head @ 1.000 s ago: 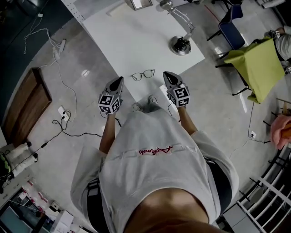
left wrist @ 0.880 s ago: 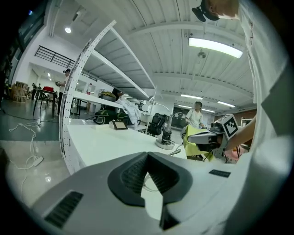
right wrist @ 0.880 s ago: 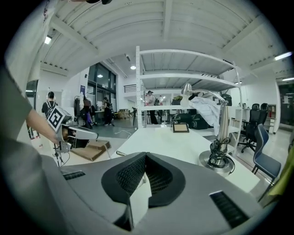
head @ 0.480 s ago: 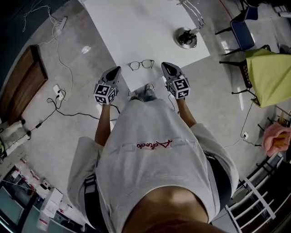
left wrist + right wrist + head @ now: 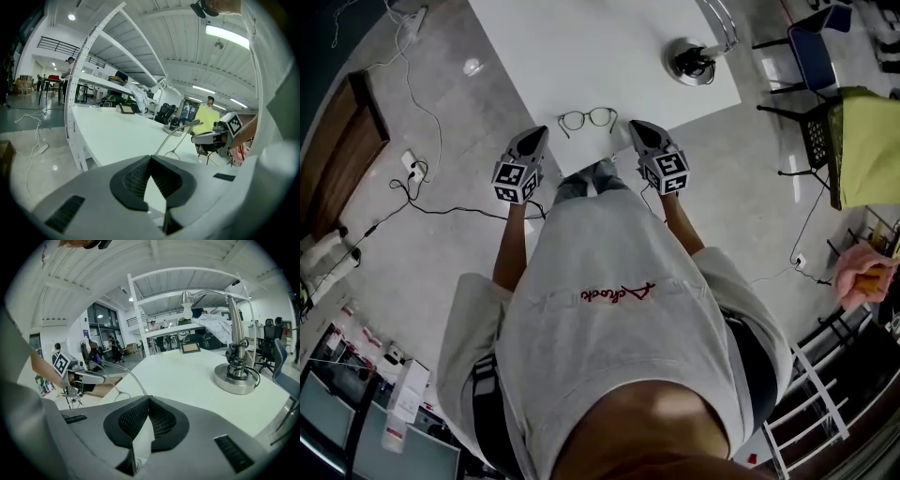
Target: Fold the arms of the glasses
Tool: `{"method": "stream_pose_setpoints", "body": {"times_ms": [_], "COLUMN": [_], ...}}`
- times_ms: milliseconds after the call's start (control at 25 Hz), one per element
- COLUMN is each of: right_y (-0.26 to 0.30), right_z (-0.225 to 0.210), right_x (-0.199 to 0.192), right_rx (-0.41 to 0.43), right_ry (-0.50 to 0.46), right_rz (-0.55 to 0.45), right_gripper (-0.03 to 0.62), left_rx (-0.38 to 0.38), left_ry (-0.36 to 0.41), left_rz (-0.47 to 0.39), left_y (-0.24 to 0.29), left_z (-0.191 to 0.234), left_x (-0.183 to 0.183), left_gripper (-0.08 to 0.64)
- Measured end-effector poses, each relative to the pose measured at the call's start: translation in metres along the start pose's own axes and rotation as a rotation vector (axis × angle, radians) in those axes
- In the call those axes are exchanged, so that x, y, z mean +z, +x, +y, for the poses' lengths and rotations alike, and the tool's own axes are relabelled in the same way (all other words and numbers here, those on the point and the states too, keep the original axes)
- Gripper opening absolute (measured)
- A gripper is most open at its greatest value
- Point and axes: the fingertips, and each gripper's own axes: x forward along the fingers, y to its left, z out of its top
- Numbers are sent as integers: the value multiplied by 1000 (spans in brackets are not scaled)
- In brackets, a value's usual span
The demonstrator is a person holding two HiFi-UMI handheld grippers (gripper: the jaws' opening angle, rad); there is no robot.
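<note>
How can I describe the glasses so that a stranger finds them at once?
Look at the white table; by its near edge, between the left gripper and the right gripper, lie the glasses. They are a thin dark wire frame with round lenses, unlike the heavy round lamp base farther back.

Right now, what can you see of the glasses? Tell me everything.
The glasses have a thin dark wire frame with two round, clear-looking lenses joined by a slim bridge. Both arms look unfolded, showing as thin wires with curved tips in the gripper views. The glasses lie on the white table near its front edge, touching only the tabletop. The left claw and right claw, both shut, sit either side, apparently without touching them.
</note>
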Motion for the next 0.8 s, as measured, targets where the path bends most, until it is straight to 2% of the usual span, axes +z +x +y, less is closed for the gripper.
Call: {"method": "stream_pose_setpoints", "body": {"times_ms": [120, 240, 480, 600, 720, 800], "right_y": [12, 23, 36, 40, 45, 48], "right_z": [4, 9, 13, 14, 14, 15], "right_x": [-3, -11, -32, -35, -29, -31], "right_rx": [45, 112, 249, 296, 323, 346], "right_ry": [-84, -234, -631, -798, -852, -843], "right_rz": [60, 145, 303, 338, 339, 364], "right_gripper": [23, 23, 23, 23, 25, 117], "left_rx": [-17, -48, -114, -132, -142, -157], "left_ry": [87, 214, 457, 558, 588, 584], "left_rz": [61, 132, 253, 287, 290, 292], "left_y": [8, 16, 23, 22, 24, 25], "left_z": [0, 0, -1, 0, 1, -1], "left_x": [-5, -13, -21, -22, -21, -21], "left_gripper": [23, 23, 23, 23, 28, 120]}}
